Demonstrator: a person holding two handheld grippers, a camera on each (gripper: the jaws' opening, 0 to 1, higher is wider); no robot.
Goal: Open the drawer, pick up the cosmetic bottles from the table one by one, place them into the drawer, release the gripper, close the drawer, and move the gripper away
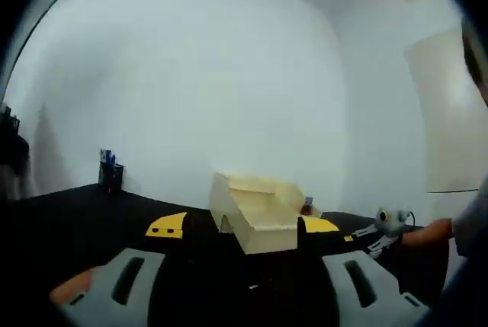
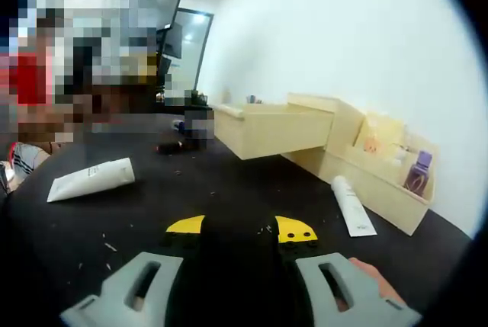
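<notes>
A cream wooden organiser (image 2: 374, 167) stands on the black table, its drawer (image 2: 267, 129) pulled out. In the left gripper view the same drawer (image 1: 259, 220) points toward me, just beyond my left gripper (image 1: 243, 226), which is open and holds nothing. One white cosmetic tube (image 2: 351, 206) lies against the organiser's front. Another white tube (image 2: 91, 178) lies at the left. My right gripper (image 2: 241, 228) is open and empty, low over the table, short of both tubes. It also appears in the left gripper view as the right gripper (image 1: 389, 224), held by a hand.
A purple bottle (image 2: 418, 171) stands in the organiser's side compartment. A small dark bottle (image 2: 171, 146) lies farther back on the table (image 2: 229, 182). A pen holder (image 1: 110, 171) stands at the far left by the white wall. A person is at the left of the right gripper view.
</notes>
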